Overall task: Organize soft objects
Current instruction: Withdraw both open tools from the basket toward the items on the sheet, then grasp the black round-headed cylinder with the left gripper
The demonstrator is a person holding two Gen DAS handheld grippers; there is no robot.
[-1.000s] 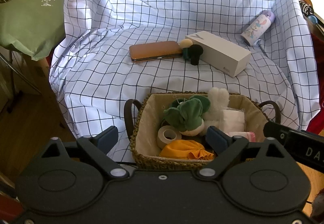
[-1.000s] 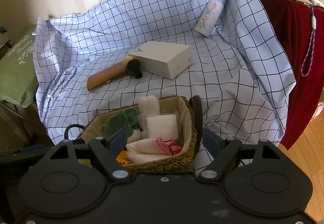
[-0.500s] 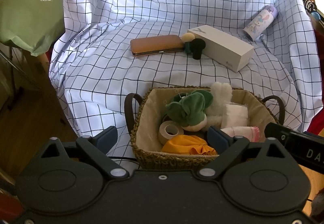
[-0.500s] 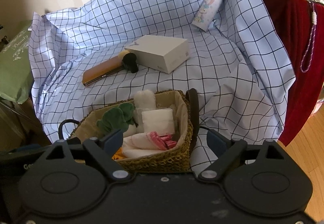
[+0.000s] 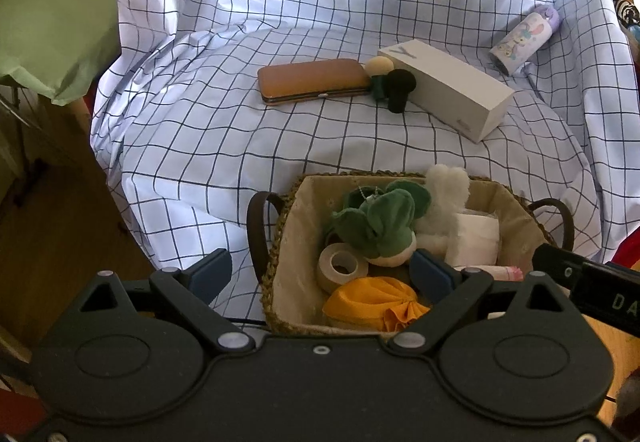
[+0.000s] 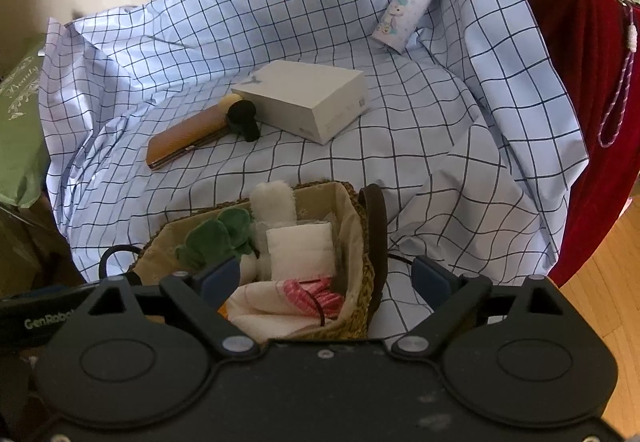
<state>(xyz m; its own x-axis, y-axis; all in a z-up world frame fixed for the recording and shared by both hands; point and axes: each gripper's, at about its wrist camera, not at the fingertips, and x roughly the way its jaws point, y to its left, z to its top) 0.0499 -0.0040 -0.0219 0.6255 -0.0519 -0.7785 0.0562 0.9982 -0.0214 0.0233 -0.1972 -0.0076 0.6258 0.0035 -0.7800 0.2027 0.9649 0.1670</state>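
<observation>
A woven basket (image 5: 276, 242) (image 6: 362, 282) with dark handles sits at the near edge of the checked cloth. It holds a green plush (image 5: 376, 222) (image 6: 212, 238), a white fluffy toy (image 5: 446, 186) (image 6: 274, 202), a white folded pad (image 5: 476, 238) (image 6: 300, 248), a tape roll (image 5: 340, 266), an orange cloth (image 5: 372, 302) and a pink-and-white cloth (image 6: 296, 300). My left gripper (image 5: 320, 274) is open and empty over the basket's near left side. My right gripper (image 6: 328, 276) is open and empty over its near right side.
On the cloth behind the basket lie a brown case (image 5: 312, 80) (image 6: 186, 138), two makeup brushes (image 5: 394, 82) (image 6: 242, 116), a white box (image 5: 444, 88) (image 6: 308, 100) and a pastel bottle (image 5: 524, 38) (image 6: 408, 6). A green cushion (image 5: 52, 14) lies left, red fabric (image 6: 584, 102) right.
Both grippers have drawn slightly back and up from the basket; the view now looks down on it a little more. Both stay open and empty.
</observation>
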